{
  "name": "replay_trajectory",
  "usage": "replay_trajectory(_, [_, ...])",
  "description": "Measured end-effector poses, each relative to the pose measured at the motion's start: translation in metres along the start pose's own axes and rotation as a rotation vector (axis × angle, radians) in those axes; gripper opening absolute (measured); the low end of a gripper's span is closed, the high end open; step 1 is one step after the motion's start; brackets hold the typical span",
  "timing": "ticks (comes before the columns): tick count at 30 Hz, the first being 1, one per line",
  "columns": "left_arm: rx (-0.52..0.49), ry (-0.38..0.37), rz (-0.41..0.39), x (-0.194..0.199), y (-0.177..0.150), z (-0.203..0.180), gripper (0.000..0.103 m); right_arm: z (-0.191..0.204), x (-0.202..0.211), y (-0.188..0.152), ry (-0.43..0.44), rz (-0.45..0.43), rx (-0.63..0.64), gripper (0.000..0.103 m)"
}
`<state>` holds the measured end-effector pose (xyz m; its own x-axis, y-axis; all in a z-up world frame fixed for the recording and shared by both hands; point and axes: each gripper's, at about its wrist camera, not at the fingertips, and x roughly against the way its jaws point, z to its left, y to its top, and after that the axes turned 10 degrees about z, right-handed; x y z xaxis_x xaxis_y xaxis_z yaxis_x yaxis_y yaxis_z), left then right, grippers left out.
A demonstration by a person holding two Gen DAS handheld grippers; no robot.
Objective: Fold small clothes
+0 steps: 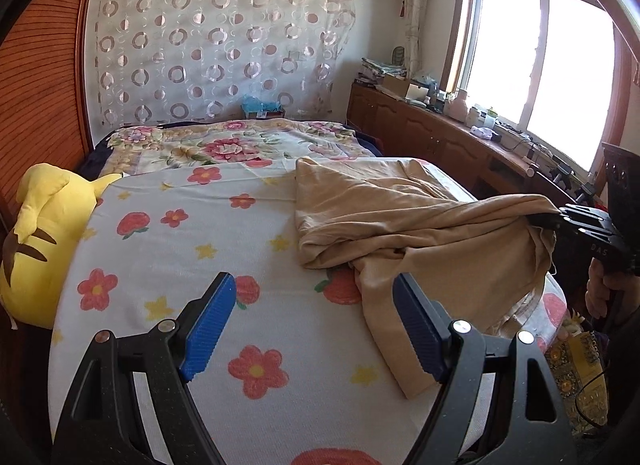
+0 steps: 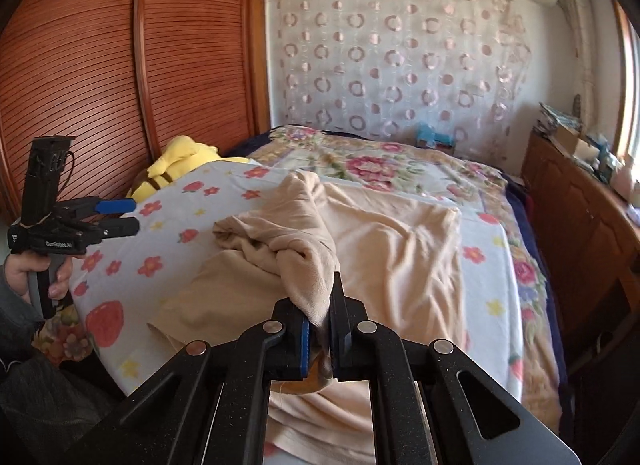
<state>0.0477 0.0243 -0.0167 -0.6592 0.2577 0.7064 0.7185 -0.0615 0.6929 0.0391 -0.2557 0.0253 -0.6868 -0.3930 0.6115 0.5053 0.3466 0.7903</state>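
A soft, beige knit garment (image 2: 384, 241) lies rumpled across a bed covered with a white sheet printed with red flowers and yellow stars (image 1: 192, 233). The right tool (image 2: 320, 329) is clenched on a bunched edge of this garment, and the cloth rises from the bed to its tips. The left tool (image 1: 312, 329) is released, its blue ribbed pads (image 1: 208, 329) spread wide with nothing between them; a loose flap of the garment lies just beside its right pad.

To do this step well, the right tool probably needs to draw the pinched edge taut without dragging the whole garment, while the left tool takes a matching edge so the cloth can be spread flat before any fold.

Left of the left tool, a yellow plush toy (image 1: 44, 241) rests at the bed's edge beside a slatted reddish-brown wardrobe (image 2: 120, 77). Ahead lie a floral quilt (image 1: 236, 145) and a sheer curtain with ring patterns (image 1: 216, 45). To the right, a cluttered wooden cabinet (image 1: 424, 129) runs beneath a bright window (image 1: 536, 61).
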Motion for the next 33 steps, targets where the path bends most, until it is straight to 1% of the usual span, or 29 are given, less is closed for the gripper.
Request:
replay_trajectory(6, [-0.012, 0.006, -0.002, 0.001, 0.001, -0.006, 0.081, -0.011, -0.006, -0.027, -0.038, 0.073, -0.074, 0.007])
replay_trajectory(12, [-0.011, 0.009, -0.002, 0.001, 0.002, -0.005, 0.081, -0.010, -0.019, -0.027, -0.052, 0.134, -0.113, 0.007])
replay_trajectory(13, [-0.010, 0.010, -0.003, 0.001, 0.002, -0.005, 0.081, -0.009, -0.021, -0.026, -0.054, 0.138, -0.116, 0.011])
replay_trajectory(14, [-0.009, 0.010, -0.004, 0.001, 0.001, -0.005, 0.081, -0.013, -0.015, -0.027, -0.055, 0.139, -0.118, 0.012])
replay_trajectory(15, [-0.007, 0.011, -0.005, 0.001, 0.001, -0.005, 0.081, -0.012, -0.013, -0.026, -0.061, 0.139, -0.119, 0.015])
replay_trajectory(17, [-0.004, 0.014, -0.008, 0.001, 0.000, -0.002, 0.081, -0.018, -0.007, -0.021, -0.077, 0.132, -0.123, 0.023])
replay_trajectory(19, [0.001, 0.013, -0.011, 0.001, 0.000, 0.002, 0.081, -0.021, 0.002, -0.019, -0.084, 0.113, -0.126, 0.036])
replay_trajectory(21, [0.005, 0.016, -0.016, 0.001, -0.001, 0.002, 0.081, -0.019, 0.010, -0.011, -0.083, 0.086, -0.117, 0.041])
replay_trajectory(24, [0.014, 0.020, -0.023, 0.002, -0.002, 0.003, 0.081, -0.009, 0.015, 0.006, -0.093, 0.062, -0.079, 0.043])
replay_trajectory(27, [0.021, 0.027, -0.029, 0.003, -0.003, 0.006, 0.081, 0.007, 0.009, 0.022, -0.087, 0.054, -0.024, 0.043])
replay_trajectory(33, [0.032, 0.040, -0.035, 0.006, -0.005, 0.011, 0.081, 0.046, -0.034, 0.055, 0.009, 0.092, 0.072, 0.043])
